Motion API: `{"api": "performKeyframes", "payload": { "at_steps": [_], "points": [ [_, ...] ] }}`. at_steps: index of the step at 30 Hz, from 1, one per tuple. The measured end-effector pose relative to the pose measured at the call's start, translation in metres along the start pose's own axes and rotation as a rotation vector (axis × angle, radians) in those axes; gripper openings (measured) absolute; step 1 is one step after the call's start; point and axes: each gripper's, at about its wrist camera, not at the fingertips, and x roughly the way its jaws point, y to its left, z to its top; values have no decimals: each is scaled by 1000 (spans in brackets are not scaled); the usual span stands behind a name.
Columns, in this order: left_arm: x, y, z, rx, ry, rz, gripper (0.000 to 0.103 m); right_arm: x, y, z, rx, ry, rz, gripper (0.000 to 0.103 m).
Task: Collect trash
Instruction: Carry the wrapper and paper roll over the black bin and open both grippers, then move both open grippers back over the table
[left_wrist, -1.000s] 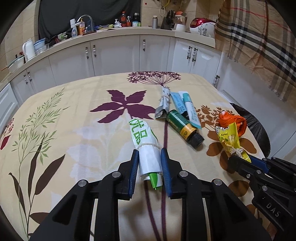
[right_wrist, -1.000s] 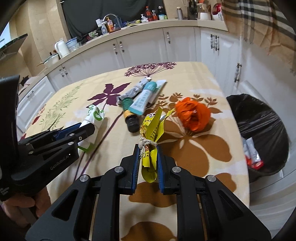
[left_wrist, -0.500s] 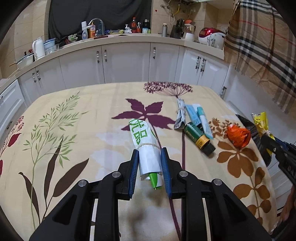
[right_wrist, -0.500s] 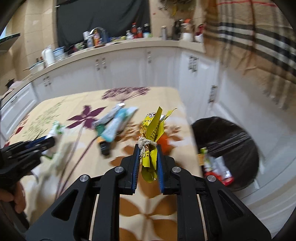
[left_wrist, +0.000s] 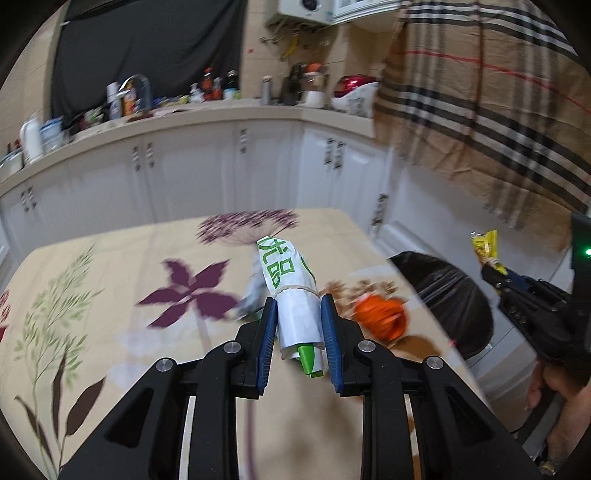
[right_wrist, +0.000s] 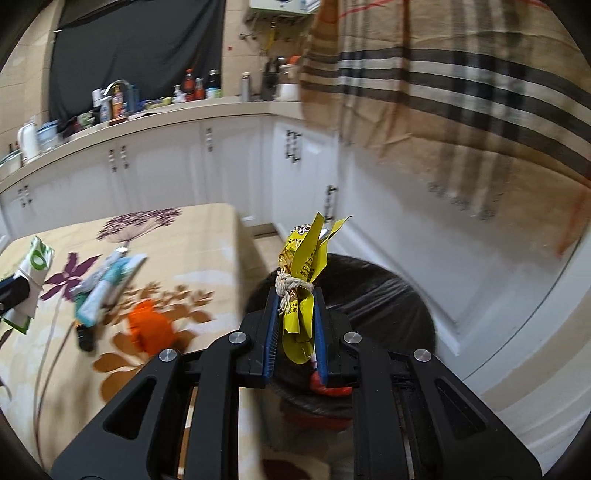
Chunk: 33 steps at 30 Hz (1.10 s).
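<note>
Clamping a rolled white paper wrapper with green printing (left_wrist: 291, 291), tied round with thin string, the left gripper (left_wrist: 298, 332) has its blue-padded jaws closed narrowly on the lower half of the roll, whose green tip pokes out below the pads at the centre of the left wrist frame. The right gripper (right_wrist: 295, 325) likewise has its jaws pressed in on a crumpled yellow foil snack wrapper (right_wrist: 304, 266) knotted with pale twine, seen at the centre of the right wrist frame.

Directly behind and beneath the yellow wrapper sits a round bin lined with a black plastic bag (right_wrist: 388, 299), with something red showing low inside it. In the left wrist frame that bin (left_wrist: 454, 295) lies at the right, just beyond the edge of the table covered in a cream floral cloth (left_wrist: 110, 295).

On the cloth, left of the right gripper, remain a crumpled orange plastic ball (right_wrist: 149, 326) and a blurred cluster of tubes (right_wrist: 107, 284), one pale turquoise; their exact contact is unclear through motion blur.

Risk, as I judge it: the yellow wrapper is light and springy, so letting go too near the bin's rim could send it onto the floor. The twine might also snag on a pad. The paper roll is held at one end only, so a fast swing could pivot it loose.
</note>
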Motion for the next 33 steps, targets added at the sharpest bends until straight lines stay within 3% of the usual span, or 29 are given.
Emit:
{"api": "performKeyframes", "payload": {
  "at_steps": [11, 18, 20, 21, 23, 27, 33],
  "points": [
    [52, -96, 27, 132, -4, -136, 26, 29, -41, 3, 40, 3, -60, 17],
    [89, -141, 35, 195, 4, -158, 26, 51, -64, 5, 76, 12, -78, 17],
    [99, -148, 38, 205, 11, -162, 27, 58, -69, 6, 89, 9, -89, 20],
    [107, -153, 40, 213, 22, -166, 28, 61, -72, 7, 98, 6, -96, 32],
    [118, -158, 41, 211, 39, -166, 30, 71, -79, 7, 119, 14, -106, 42],
    [131, -163, 41, 203, 66, -160, 35, 79, -86, 3, 137, 30, -116, 42],
    [118, -155, 42, 188, 39, -147, 47, 72, -82, -3, 131, 40, -111, 43]
  ]
}}
